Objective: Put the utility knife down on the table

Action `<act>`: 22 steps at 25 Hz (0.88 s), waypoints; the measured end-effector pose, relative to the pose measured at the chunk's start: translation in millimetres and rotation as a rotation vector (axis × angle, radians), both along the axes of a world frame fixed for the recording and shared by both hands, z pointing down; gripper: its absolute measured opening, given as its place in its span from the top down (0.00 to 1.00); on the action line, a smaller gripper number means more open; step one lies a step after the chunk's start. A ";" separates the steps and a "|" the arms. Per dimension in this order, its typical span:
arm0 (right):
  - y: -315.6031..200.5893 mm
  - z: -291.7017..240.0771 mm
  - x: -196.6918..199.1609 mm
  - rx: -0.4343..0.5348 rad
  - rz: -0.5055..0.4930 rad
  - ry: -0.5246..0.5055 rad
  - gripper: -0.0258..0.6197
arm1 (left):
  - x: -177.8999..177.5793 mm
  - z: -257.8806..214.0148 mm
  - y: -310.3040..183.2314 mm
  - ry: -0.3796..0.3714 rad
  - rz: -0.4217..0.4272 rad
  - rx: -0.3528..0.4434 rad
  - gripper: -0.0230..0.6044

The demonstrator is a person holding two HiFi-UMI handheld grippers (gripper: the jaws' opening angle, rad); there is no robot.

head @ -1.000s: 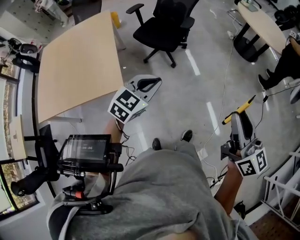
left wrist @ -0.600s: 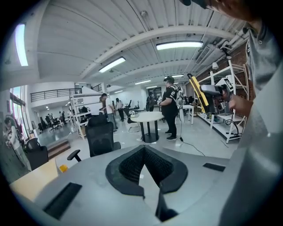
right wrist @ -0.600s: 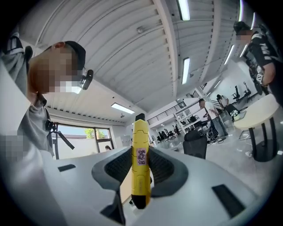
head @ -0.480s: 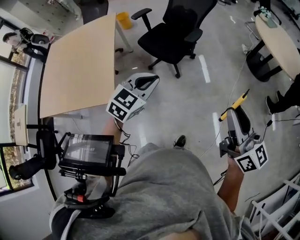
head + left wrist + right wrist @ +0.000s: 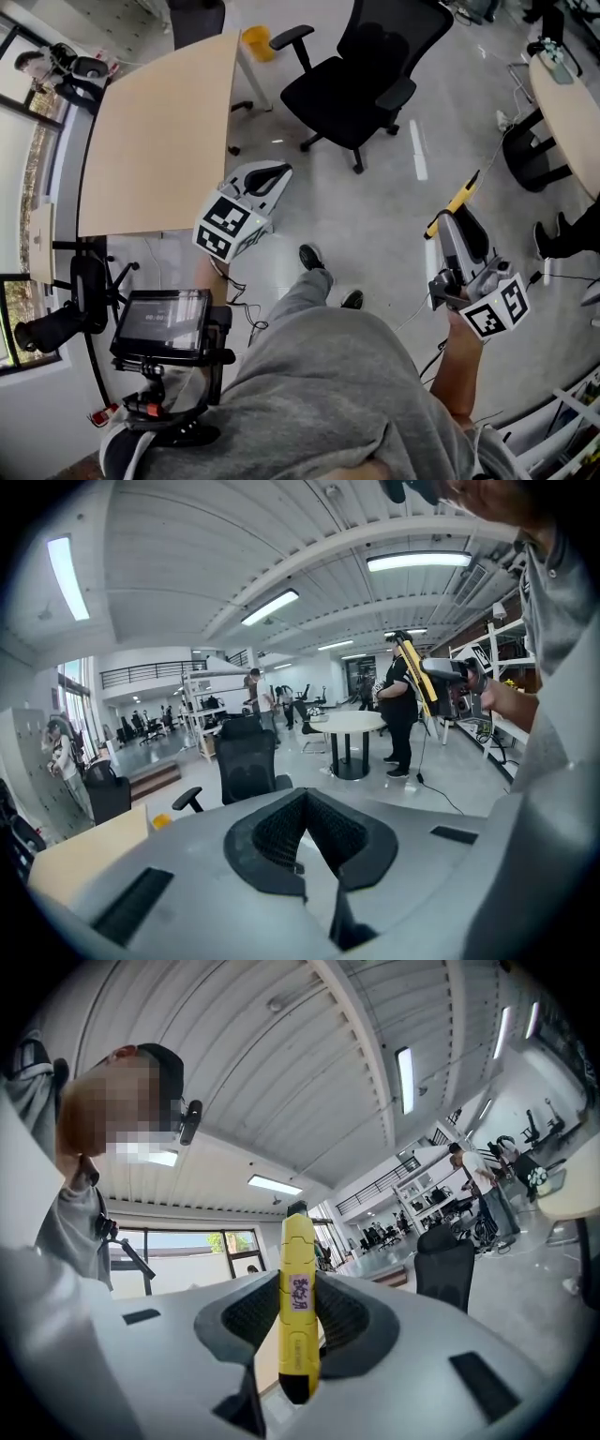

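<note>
In the head view my right gripper (image 5: 454,221) hangs over the grey floor at the right, shut on a yellow utility knife (image 5: 452,203) that sticks out past its tips. The right gripper view shows the knife (image 5: 298,1297) standing upright between the dark pads (image 5: 246,1321), pointing at the ceiling. My left gripper (image 5: 279,172) is shut with nothing in it, just off the near corner of the beige table (image 5: 155,122). In the left gripper view its pads (image 5: 281,829) meet at the tip, and the table (image 5: 84,841) shows at lower left.
A black office chair (image 5: 361,80) stands beyond the grippers, with a yellow bin (image 5: 255,39) by the table's far end. A light round table (image 5: 574,94) is at the right edge. A monitor rig (image 5: 161,323) sits at lower left. A person (image 5: 398,714) stands by another round table (image 5: 349,726).
The view has shifted as the person stepped forward; a shoe now shows ahead. Both grippers drifted left, the left one closer to the table corner. The knife stays clamped in the right gripper.
</note>
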State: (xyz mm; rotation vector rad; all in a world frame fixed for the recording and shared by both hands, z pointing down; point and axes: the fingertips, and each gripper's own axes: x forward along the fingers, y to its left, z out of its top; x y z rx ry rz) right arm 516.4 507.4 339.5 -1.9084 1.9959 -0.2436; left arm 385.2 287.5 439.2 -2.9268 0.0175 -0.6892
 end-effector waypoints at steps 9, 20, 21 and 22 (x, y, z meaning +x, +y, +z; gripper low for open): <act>-117.8 -4.5 21.8 -0.038 0.001 0.039 0.78 | 0.2 9.9 -133.3 0.050 -0.085 -0.039 0.96; -240.9 -10.2 60.8 -0.043 -0.057 0.054 0.78 | -11.5 11.3 -238.5 0.063 -0.202 -0.054 0.96; -256.6 -9.1 65.9 -0.042 -0.066 0.050 0.78 | -12.8 13.5 -250.6 0.057 -0.218 -0.058 0.96; -270.6 -6.8 71.3 -0.042 -0.081 0.047 0.78 | -13.6 15.5 -259.9 0.053 -0.236 -0.062 0.96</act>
